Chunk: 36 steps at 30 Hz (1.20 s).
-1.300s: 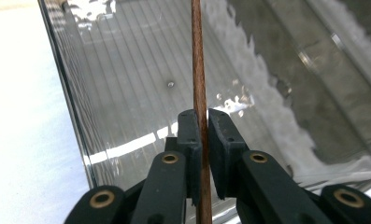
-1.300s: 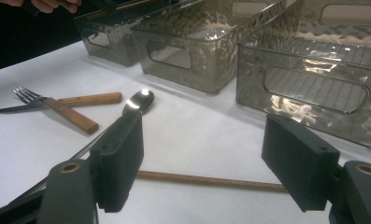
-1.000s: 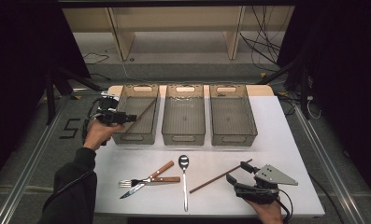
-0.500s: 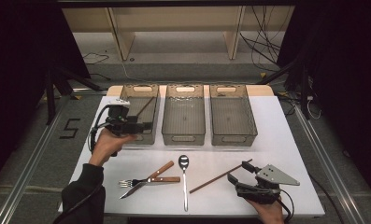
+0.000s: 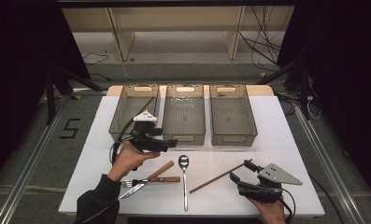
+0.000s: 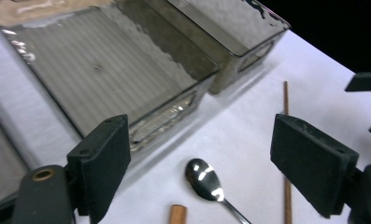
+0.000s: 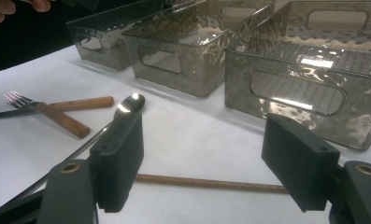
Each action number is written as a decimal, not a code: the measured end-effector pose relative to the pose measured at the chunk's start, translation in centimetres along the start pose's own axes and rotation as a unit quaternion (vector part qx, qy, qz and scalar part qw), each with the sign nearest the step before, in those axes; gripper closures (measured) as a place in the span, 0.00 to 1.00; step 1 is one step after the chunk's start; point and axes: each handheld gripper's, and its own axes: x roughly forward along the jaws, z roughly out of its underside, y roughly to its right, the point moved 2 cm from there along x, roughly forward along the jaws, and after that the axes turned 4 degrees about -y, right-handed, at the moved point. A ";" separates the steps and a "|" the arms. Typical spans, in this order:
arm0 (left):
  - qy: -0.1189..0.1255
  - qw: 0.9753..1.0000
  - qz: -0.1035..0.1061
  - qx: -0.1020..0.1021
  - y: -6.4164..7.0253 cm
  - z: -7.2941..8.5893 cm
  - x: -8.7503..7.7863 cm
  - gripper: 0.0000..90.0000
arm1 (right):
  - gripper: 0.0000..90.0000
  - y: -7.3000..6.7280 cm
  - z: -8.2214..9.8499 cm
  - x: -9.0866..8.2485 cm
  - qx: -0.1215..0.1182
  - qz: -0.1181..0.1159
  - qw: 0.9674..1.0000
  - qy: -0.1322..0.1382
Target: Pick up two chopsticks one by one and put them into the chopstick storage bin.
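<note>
Left gripper [image 5: 170, 142], jaws wide and just opened with nothing between them, hovers near the front wall of the left bin [image 5: 122, 116], above the spoon [image 5: 184, 179]. Right gripper [image 5: 237, 175], jaws wide and empty, rests at the near right, just beside the brown chopstick [image 5: 218, 178] lying on the white table [image 5: 276, 140], right of the spoon.

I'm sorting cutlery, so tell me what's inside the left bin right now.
The left bin holds one brown chopstick leaning along its right side. The left gripper covers the bin's near right corner, so anything there is hidden.
</note>
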 end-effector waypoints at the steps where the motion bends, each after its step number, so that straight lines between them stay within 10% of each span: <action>1: -0.001 1.000 0.003 -0.001 0.2 0.1 0.2 0.21 | 0.33 0.0 0.0 -0.1 -0.002 0.001 1.000 -0.001; 17: -0.048 0.998 0.025 0.042 4.5 1.5 3.5 0.21 | 0.33 0.3 0.0 -0.2 0.002 0.004 1.000 0.001; 36: -0.141 0.982 0.058 0.110 9.6 4.7 8.3 0.38 | 0.33 0.5 -0.1 -0.4 0.003 0.008 1.000 0.004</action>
